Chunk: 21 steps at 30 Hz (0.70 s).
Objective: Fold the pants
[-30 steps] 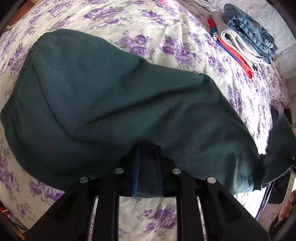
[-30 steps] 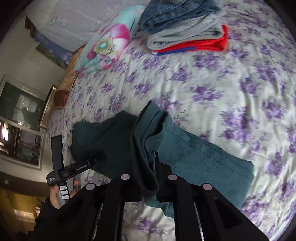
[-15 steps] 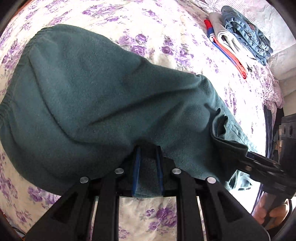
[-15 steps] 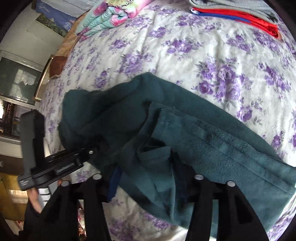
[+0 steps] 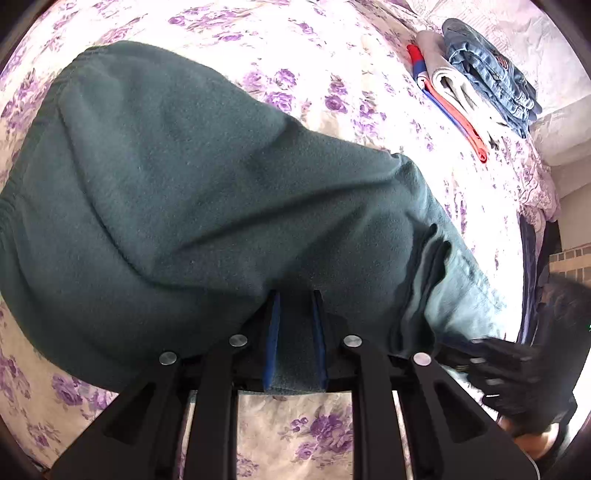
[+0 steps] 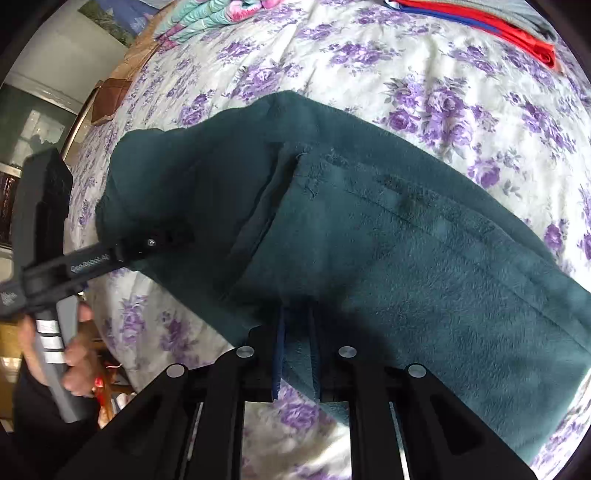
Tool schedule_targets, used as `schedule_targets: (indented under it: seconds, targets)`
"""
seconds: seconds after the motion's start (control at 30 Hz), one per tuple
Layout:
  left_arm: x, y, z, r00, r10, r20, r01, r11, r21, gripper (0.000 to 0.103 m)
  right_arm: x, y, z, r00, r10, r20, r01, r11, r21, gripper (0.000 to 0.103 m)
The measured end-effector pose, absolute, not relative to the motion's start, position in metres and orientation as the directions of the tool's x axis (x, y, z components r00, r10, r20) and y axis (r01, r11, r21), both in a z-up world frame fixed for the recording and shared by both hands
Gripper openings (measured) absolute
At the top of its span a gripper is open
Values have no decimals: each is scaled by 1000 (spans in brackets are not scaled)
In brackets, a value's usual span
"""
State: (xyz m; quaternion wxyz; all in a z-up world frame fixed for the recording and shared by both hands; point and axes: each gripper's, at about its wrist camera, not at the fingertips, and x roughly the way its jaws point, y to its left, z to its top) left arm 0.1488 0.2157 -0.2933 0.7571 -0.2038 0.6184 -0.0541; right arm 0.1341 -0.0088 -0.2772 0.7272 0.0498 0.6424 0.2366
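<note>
The left tool (image 5: 294, 325) is clamped on the near edge of the green pants (image 5: 207, 206), and the right tool (image 6: 296, 341) pinches the same edge. The pants lie on the flowered bed (image 6: 461, 96), doubled over once, it seems. I judge a further fold and flattening are left. A folded pile (image 5: 476, 85) waits well apart.

The tips of the left gripper (image 5: 293, 314) are hidden in the green pants (image 5: 177, 206). The tips of the right gripper (image 6: 297, 332) are hidden in the pants (image 6: 388, 251) too. At the lower right of the left view, the other gripper is a dark blur, so its shape is hard to tell. At the left of the right view, the edge cuts off the hand (image 6: 75, 369) holding the other gripper. The folded clothes (image 6: 498, 22) at the top right are cut off by the edge. The pillow (image 6: 207, 14) at the top is cut off as well.
</note>
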Motion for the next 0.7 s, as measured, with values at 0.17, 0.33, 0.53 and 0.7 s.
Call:
schedule_targets:
  seconds: [0.17, 0.33, 0.53, 0.7]
  targets:
    - [118, 226, -241, 323, -372, -870, -153, 887, -436, 48, 135, -24, -236, 86, 471, -878, -304, 851, 427, 16]
    - [73, 283, -199, 459, -320, -829, -279, 834, -477, 80, 114, -55, -185, 198, 442, -875, -379, 858, 347, 23]
    - [59, 339, -242, 438, -374, -817, -480, 672, -565, 81, 73, -101, -185, 207, 411, -888, -328, 884, 333, 33]
    - [89, 340, -268, 407, -378, -832, -504, 666, -550, 81, 56, -124, -194, 209, 389, -897, -263, 906, 332, 33]
